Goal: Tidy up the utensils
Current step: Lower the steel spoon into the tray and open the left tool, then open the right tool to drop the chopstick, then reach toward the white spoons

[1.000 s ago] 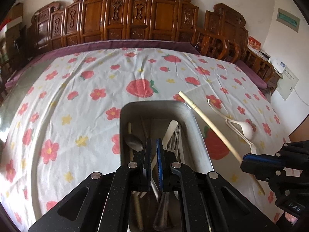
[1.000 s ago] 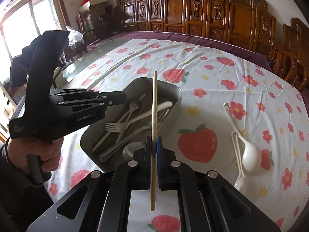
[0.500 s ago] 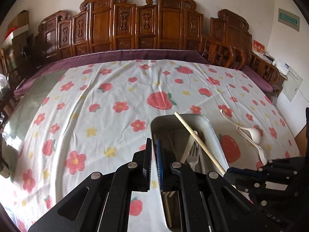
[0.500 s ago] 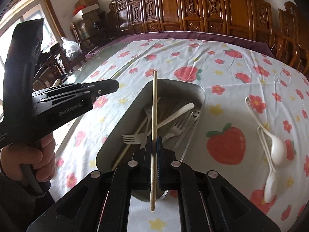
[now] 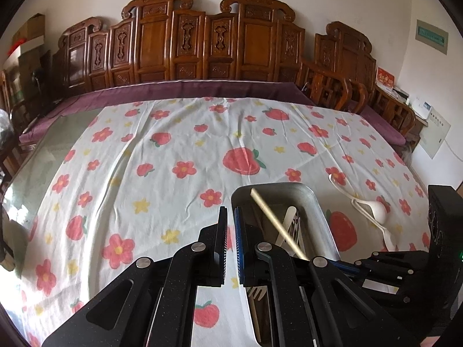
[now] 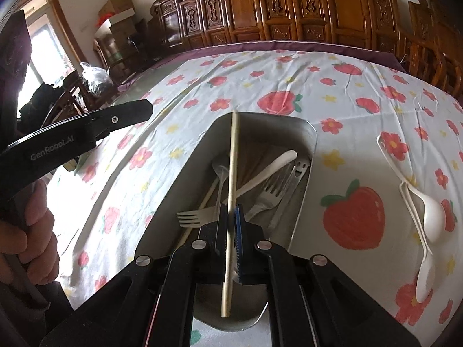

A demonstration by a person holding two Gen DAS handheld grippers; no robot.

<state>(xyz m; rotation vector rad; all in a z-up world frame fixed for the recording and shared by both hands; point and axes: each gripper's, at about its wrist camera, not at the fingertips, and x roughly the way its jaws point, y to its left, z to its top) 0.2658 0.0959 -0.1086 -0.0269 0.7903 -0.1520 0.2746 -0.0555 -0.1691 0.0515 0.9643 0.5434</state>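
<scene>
My right gripper (image 6: 231,231) has its jaws clamped on a thin wooden chopstick (image 6: 233,167), which runs straight ahead between the pads and sticks out behind them too. My left gripper (image 5: 230,245) points forward and level, its jaws nearly together with only a narrow slit between them and nothing in it. From the right wrist camera I see my left hand (image 6: 31,225) wrapped around the left handle, fingers curled, with that gripper's black body reaching out to the right above it.
</scene>
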